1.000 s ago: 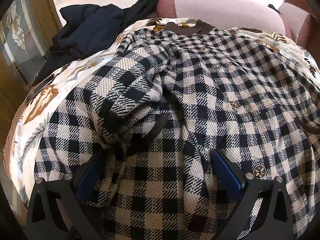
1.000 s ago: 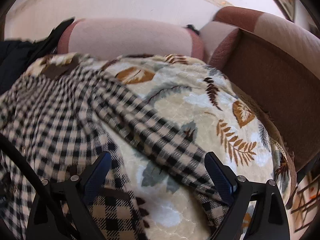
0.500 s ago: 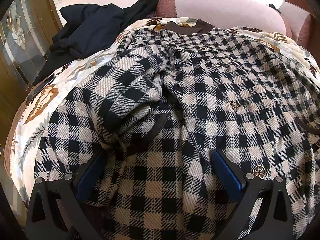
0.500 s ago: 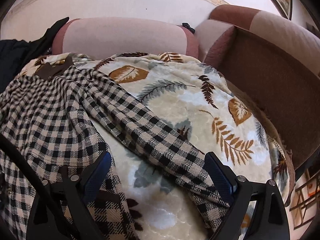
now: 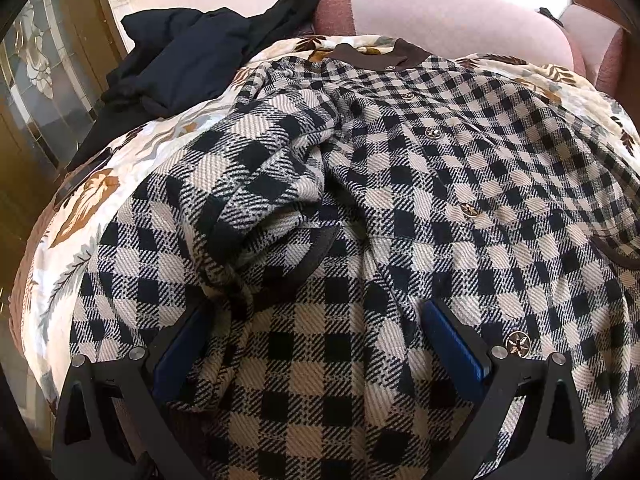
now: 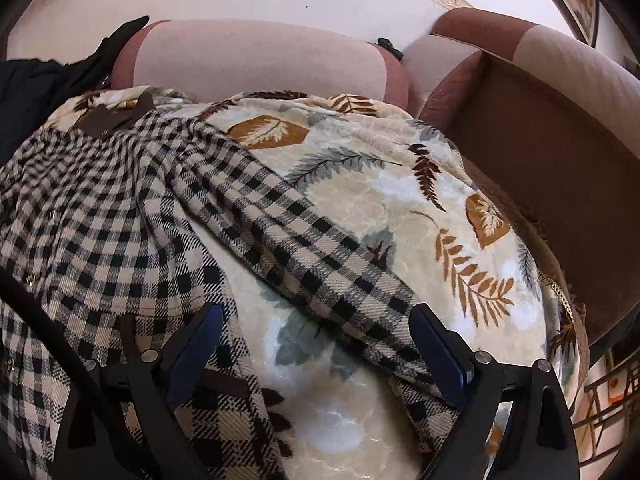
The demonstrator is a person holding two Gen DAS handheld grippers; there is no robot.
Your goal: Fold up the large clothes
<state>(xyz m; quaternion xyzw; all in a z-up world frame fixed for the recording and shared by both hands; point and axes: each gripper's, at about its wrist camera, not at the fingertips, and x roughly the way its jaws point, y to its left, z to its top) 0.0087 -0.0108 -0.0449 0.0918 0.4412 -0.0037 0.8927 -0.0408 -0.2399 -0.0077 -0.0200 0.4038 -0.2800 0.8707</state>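
Note:
A black-and-cream checked jacket (image 5: 420, 184) with a brown collar and metal buttons lies face up on a leaf-patterned blanket (image 5: 92, 200). Its left sleeve (image 5: 256, 172) is folded in over the chest. My left gripper (image 5: 316, 324) is open, low over the jacket's lower front, holding nothing. In the right wrist view the jacket's body (image 6: 92, 216) lies at left and its other sleeve (image 6: 320, 256) stretches out diagonally across the blanket (image 6: 400, 200). My right gripper (image 6: 316, 332) is open above the blanket, its right finger over the sleeve's cuff end.
A pile of dark clothes (image 5: 188, 56) lies at the blanket's far left. A pink sofa backrest (image 6: 256, 56) runs behind, and a brown sofa arm (image 6: 552, 152) rises at right. A wooden glazed door (image 5: 36, 80) stands at left.
The right wrist view has shifted so that the outstretched sleeve now lies nearer and between the fingers. The left gripper has not moved.

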